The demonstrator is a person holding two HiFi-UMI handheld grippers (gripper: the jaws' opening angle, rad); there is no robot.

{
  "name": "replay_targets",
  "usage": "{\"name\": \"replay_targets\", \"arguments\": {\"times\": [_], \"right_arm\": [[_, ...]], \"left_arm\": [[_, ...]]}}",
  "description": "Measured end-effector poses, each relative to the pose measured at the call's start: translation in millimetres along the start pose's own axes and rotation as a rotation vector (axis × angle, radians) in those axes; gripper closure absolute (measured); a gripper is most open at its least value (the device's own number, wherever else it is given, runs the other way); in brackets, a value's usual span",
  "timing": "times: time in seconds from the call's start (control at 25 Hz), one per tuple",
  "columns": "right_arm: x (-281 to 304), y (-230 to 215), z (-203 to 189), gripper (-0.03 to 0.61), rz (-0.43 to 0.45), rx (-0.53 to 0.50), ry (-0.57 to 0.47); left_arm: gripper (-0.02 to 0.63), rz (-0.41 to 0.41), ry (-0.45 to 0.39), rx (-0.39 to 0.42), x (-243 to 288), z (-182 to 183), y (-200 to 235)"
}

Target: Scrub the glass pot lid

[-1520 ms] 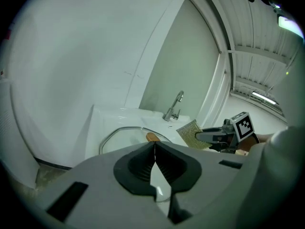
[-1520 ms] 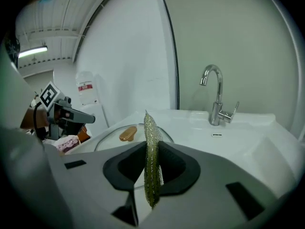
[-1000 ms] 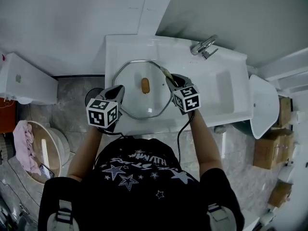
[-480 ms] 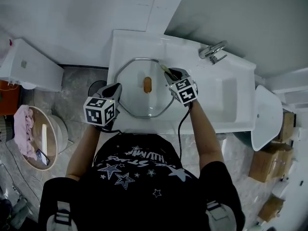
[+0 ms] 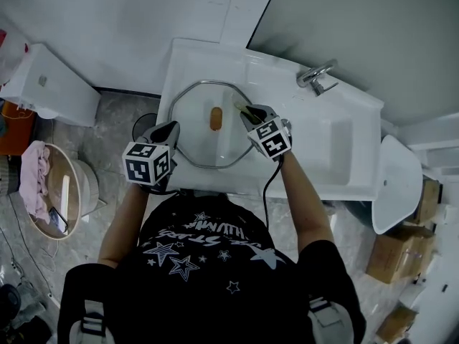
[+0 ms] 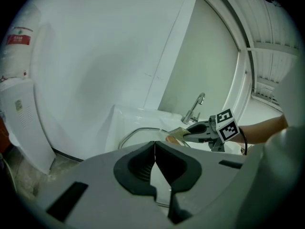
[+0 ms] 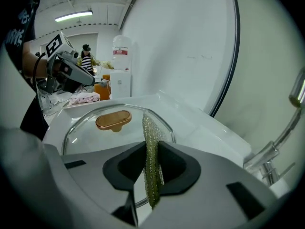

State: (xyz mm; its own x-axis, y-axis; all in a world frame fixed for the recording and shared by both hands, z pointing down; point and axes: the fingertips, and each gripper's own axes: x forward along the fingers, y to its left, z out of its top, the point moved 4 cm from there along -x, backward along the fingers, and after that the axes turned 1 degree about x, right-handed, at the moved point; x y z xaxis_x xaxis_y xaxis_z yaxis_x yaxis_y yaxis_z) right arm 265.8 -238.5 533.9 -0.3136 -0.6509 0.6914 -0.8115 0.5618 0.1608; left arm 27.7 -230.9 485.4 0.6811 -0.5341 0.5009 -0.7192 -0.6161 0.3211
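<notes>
Nearest on my feed is the person's black star-printed shirt (image 5: pixel 208 264), with both forearms stretched over the front edge of a glossy white counter (image 5: pixel 287 84).

The left gripper (image 6: pixel 154 149) has its jaws pressed together, pad against pad. It sits at the left rim of the glass lid (image 7: pixel 90 137), and I cannot tell whether its tips touch that rim. The right gripper (image 7: pixel 151 151) is pinching a yellow-green mesh scrubbing pad (image 7: pixel 147 125) edge-on. The pad's free end lies on the glass towards the lid's right side, near the brown knob (image 7: pixel 113 120).

The lid lies flat, knob up, on the level left part of the counter and takes up most of that part. To its right the counter sinks into a rectangular basin (image 5: pixel 337 145). A chrome tap (image 5: pixel 315 75) stands at the back edge behind the basin.

Behind the counter a white wall (image 5: pixel 107 20) backs the left part, and a plain grey panel (image 5: pixel 358 20) backs the tap side.

The floor (image 5: pixel 107 131) is grey marbled tile. To the left of the counter stands a white cabinet (image 5: pixel 43 84), and nearer the person there is a round basket (image 5: pixel 75 192) with a pink cloth (image 5: pixel 32 192) draped in it. Off the counter's right end I see cardboard boxes (image 5: pixel 391 253) on the floor.

Far across the room, in the right gripper view, a strip light (image 7: pixel 74 17) glows on the ceiling above a large water bottle (image 7: pixel 121 46).
</notes>
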Motion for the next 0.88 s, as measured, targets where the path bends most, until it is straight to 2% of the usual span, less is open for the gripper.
{"name": "replay_targets", "arguments": {"times": [0.56, 0.88], "right_arm": [[-37.6, 47.3, -13.1, 0.505, 0.106, -0.019, -0.033], [-55.4, 88.2, -15.5, 0.505, 0.207, -0.068, -0.036]], "left_arm": [[0.603, 0.070, -0.015, -0.055, -15.3, -24.3, -22.2], [0.603, 0.123, -0.024, -0.077, -27.8, -40.8, -33.7]]}}
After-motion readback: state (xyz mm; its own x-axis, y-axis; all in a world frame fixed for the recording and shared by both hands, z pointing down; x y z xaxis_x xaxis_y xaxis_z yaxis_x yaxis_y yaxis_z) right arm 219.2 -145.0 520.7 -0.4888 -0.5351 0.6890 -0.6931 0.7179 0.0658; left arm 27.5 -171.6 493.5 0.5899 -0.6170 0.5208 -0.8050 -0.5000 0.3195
